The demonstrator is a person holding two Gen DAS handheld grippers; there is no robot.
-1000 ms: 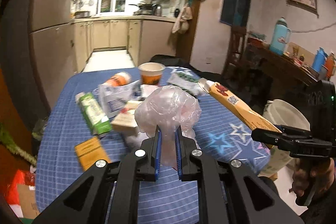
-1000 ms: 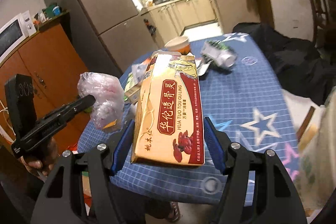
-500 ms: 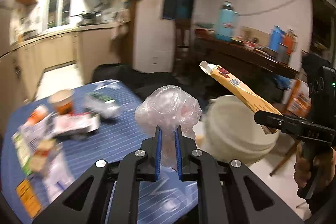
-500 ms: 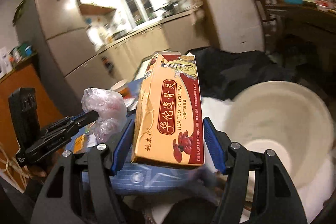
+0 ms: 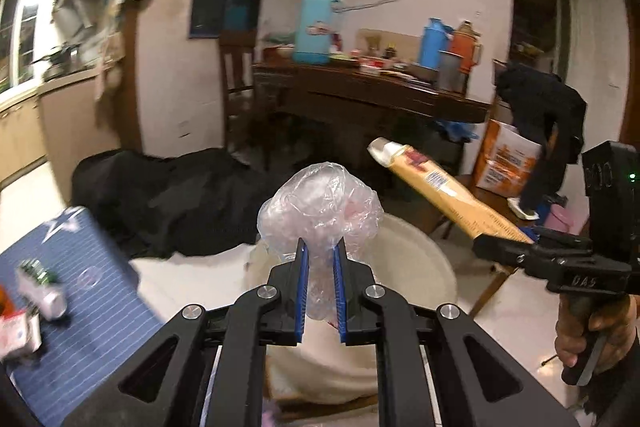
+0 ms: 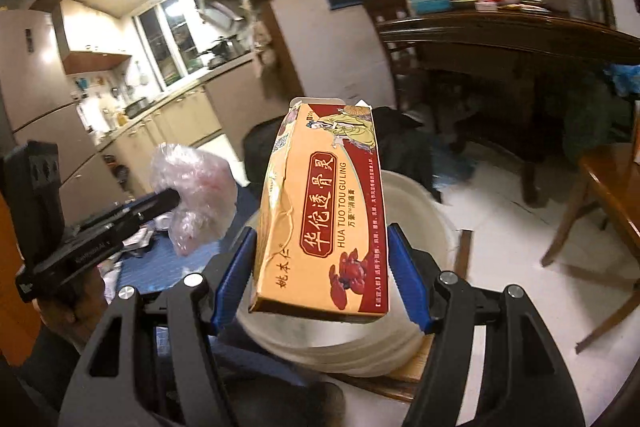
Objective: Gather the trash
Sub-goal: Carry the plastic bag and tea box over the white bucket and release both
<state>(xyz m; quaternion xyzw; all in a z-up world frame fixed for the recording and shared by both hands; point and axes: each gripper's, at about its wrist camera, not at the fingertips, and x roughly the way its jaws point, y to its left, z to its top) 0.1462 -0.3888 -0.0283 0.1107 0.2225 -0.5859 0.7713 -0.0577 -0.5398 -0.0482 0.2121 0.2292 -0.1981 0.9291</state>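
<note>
My left gripper (image 5: pixel 320 259) is shut on a crumpled clear plastic bag (image 5: pixel 320 207) and holds it in the air above a white bucket (image 5: pixel 416 267). My right gripper (image 6: pixel 322 247) is shut on an orange and red cardboard box (image 6: pixel 324 219) with Chinese print, held above the same bucket (image 6: pixel 416 219). The box also shows in the left wrist view (image 5: pixel 448 199), to the right of the bag. The bag shows in the right wrist view (image 6: pixel 196 191), to the left of the box.
The blue star-patterned table (image 5: pixel 80 287) with leftover trash lies at the lower left. Dark cloth (image 5: pixel 168 203) lies behind the bucket. A dark wooden sideboard (image 5: pixel 380 95) with thermos flasks stands against the far wall. A wooden stool (image 6: pixel 612 187) stands at the right.
Both grippers have swung right, away from the table, with the bag and the box still held. The white bucket now sits directly below them.
</note>
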